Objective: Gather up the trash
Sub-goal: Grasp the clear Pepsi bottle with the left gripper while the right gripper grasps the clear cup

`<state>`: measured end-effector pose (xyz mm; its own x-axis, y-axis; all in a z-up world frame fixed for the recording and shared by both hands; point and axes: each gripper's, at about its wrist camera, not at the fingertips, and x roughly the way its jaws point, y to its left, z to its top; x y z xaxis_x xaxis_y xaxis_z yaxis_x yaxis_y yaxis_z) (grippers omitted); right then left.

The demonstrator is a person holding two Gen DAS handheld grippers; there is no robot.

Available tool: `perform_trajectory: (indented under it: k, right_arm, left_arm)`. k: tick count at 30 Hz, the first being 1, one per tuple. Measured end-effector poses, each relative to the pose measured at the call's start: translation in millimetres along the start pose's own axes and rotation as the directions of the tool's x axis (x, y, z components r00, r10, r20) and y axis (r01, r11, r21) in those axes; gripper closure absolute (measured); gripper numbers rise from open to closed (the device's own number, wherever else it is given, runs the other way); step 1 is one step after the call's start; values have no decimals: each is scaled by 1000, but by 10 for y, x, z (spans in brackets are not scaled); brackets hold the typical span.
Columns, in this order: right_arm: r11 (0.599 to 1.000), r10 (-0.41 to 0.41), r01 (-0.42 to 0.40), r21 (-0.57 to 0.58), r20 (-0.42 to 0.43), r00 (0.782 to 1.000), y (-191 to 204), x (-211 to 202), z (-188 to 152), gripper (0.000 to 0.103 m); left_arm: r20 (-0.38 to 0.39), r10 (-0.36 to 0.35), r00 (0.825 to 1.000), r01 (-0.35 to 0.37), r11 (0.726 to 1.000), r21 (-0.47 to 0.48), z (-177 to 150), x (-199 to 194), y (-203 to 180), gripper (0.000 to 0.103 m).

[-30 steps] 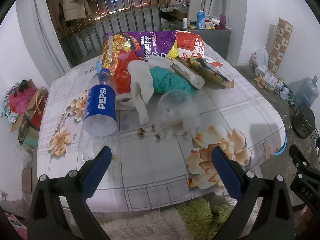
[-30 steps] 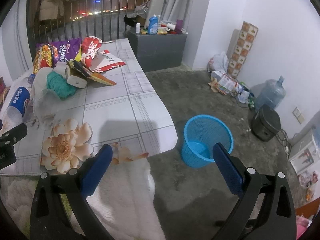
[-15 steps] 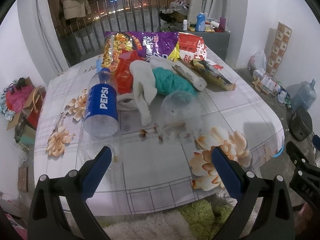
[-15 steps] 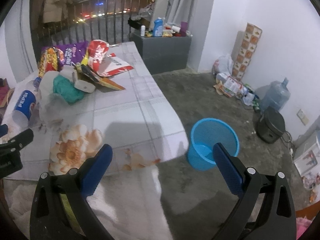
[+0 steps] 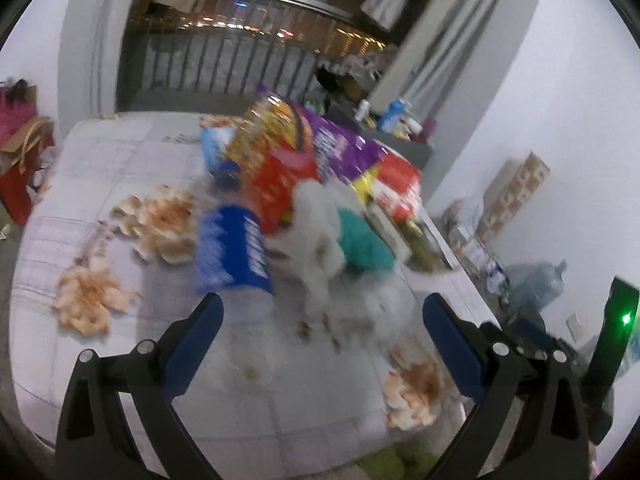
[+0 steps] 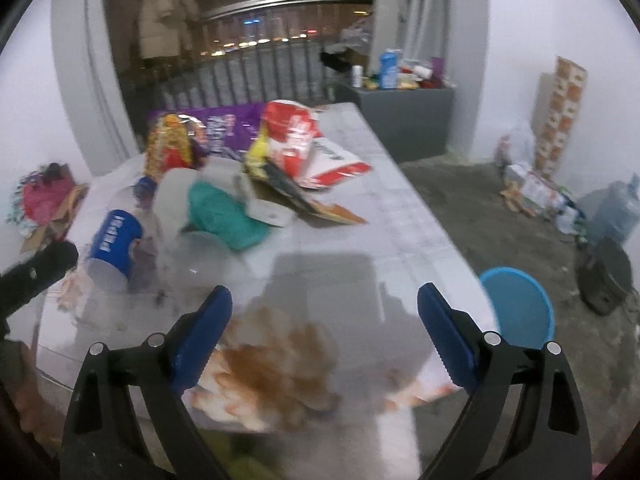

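The left gripper (image 5: pixel 322 316) is held wide open over the near part of the table (image 5: pixel 120 168), with nothing between its blue pads (image 5: pixel 192 338). The right gripper (image 6: pixel 324 312) is also spread wide, though its jaws are closing at this moment; only the bare flowered cloth is seen between them and nothing is gripped.

The trash is heaped in the middle and far part of the table, beyond both pairs of fingertips. In the left wrist view, which is blurred, a blue-labelled bottle (image 5: pixel 234 252) is seen lying just beyond the left finger, slightly to its far side. A white crumpled piece (image 5: pixel 316 220) and a teal bundle (image 5: pixel 364 244) lie beside it, roughly ahead of the gap between the fingers. A clear plastic cup (image 5: pixel 380 300), hard to make out, is found just beyond the right finger. Red (image 5: pixel 280 184), purple (image 5: pixel 340 144) and yellow-patterned (image 5: pixel 264 136) snack bags are stacked behind these, well apart from the gripper.

In the right wrist view the same heap is placed up and to the left of the gripper: the bottle (image 6: pixel 114 240) far left, the teal bundle (image 6: pixel 224 216) above the left finger, a red and white bag (image 6: pixel 296 140) further back. A blue basket (image 6: pixel 520 304) is seen on the floor past the table edge, just to the right of the right finger.
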<state>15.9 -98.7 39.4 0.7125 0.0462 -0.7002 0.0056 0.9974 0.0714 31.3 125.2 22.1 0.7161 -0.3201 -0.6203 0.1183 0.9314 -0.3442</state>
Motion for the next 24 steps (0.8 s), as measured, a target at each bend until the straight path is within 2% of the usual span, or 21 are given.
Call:
perform_trajectory:
  k: [5, 8, 12, 16, 20, 24]
  right_arm:
    - [996, 87, -88, -15, -35, 996, 193, 170, 67, 19]
    - [993, 118, -119, -19, -54, 992, 279, 264, 108, 20]
    - [988, 155, -156, -11, -93, 984, 358, 419, 153, 22]
    - [983, 184, -184, 12, -132, 974, 422, 562, 178, 23]
    - [975, 220, -216, 42, -157, 963, 468, 651, 195, 25]
    - [972, 236, -232, 46, -170, 957, 510, 655, 213, 30]
  left_arm:
    - [51, 1, 999, -3, 1000, 29, 151, -14, 208, 5]
    - [37, -5, 999, 3, 999, 47, 240, 73, 307, 5]
    - [-14, -17, 1000, 18, 997, 69, 331, 258, 422, 5]
    - [-93, -60, 994, 62, 998, 23, 384, 448, 569, 6]
    - [-170, -38, 985, 37, 999, -9, 439, 682, 697, 18]
    - [-223, -92, 971, 73, 993, -88, 515, 851, 835, 25]
